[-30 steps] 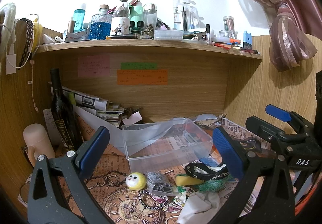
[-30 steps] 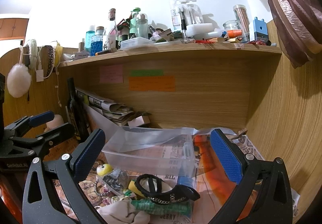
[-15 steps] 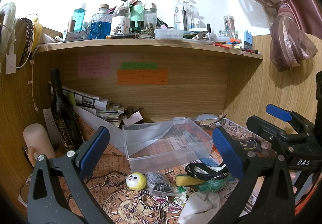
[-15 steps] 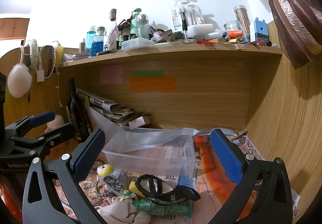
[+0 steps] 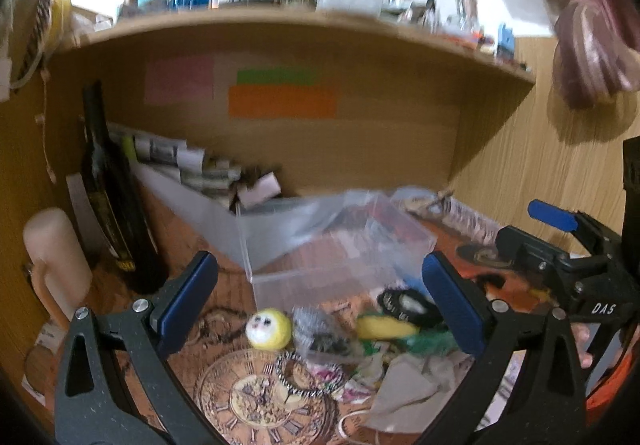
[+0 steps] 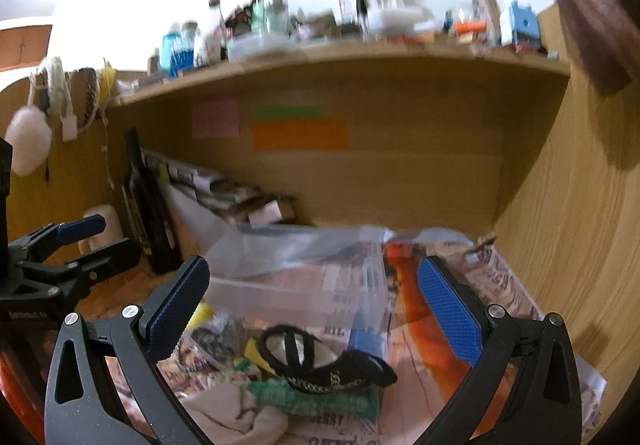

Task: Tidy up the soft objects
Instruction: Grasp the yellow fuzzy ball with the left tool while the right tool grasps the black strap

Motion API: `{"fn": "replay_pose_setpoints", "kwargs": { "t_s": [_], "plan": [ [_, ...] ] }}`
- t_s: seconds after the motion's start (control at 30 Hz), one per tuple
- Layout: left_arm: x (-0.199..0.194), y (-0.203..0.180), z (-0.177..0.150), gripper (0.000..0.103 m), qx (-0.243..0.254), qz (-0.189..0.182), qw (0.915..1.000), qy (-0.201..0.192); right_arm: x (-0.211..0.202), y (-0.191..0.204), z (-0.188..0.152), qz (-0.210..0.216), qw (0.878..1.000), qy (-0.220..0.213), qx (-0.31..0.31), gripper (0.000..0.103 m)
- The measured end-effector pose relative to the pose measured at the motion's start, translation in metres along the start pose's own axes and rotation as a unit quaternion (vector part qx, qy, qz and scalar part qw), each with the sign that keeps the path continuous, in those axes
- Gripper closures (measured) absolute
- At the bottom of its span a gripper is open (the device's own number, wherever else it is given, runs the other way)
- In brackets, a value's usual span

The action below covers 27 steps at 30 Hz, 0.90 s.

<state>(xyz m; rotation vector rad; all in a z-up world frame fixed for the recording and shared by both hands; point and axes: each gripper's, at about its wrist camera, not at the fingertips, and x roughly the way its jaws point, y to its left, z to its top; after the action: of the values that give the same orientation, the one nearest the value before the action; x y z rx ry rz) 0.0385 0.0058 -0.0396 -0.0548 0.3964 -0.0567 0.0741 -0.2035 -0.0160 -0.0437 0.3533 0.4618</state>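
A heap of small soft things lies on the desk in front of a clear plastic box [image 5: 336, 245]: a yellow ball with a face [image 5: 269, 328], a yellow sponge [image 5: 386, 326], a black strap [image 6: 320, 359], a green fuzzy piece [image 6: 316, 399], a beige cloth [image 5: 408, 393] and a beaded band [image 5: 304, 373]. My left gripper [image 5: 320, 309] is open and empty above the heap. My right gripper [image 6: 312, 309] is open and empty over the strap and box [image 6: 304, 285]. Each gripper shows in the other's view, the right one [image 5: 560, 241] and the left one [image 6: 72, 249].
A dark bottle [image 5: 112, 197] and a cream mug [image 5: 56, 257] stand at the left. Rolled papers [image 5: 188, 161] lie at the back. A shelf [image 5: 280, 17] with bottles runs overhead. A wooden side wall [image 6: 580, 205] closes the right. A curtain [image 5: 592, 57] hangs at the right.
Both grippers have tilted down and moved in toward the heap; the scene sits higher and closer in both views, with motion blur. Nothing was grasped.
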Motion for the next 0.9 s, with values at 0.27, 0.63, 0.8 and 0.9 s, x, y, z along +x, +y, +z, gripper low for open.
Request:
{"fn": "replay_pose_setpoints", "kwargs": {
  "t_s": [0.27, 0.63, 0.8, 0.9],
  "plan": [
    [0.037, 0.023, -0.029, 0.000, -0.012, 0.020, 0.9972, 0.071, 0.032, -0.011, -0.025, 0.016, 0.997, 0.078, -0.001, 0.001],
    [0.086, 0.065, -0.048, 0.022, -0.051, 0.034, 0.9855, 0.158, 0.059, -0.010, -0.032, 0.081, 0.985, 0.149, -0.013, 0.017],
    [0.102, 0.070, -0.055, 0.027, -0.051, 0.032, 0.9811, 0.184, 0.071, 0.000, -0.037, 0.088, 0.979, 0.177, -0.044, 0.018],
    [0.113, 0.070, -0.061, 0.032, -0.051, 0.027, 0.9772, 0.204, 0.080, 0.003, -0.050, 0.080, 0.973, 0.206, -0.062, 0.023]
  ]
}}
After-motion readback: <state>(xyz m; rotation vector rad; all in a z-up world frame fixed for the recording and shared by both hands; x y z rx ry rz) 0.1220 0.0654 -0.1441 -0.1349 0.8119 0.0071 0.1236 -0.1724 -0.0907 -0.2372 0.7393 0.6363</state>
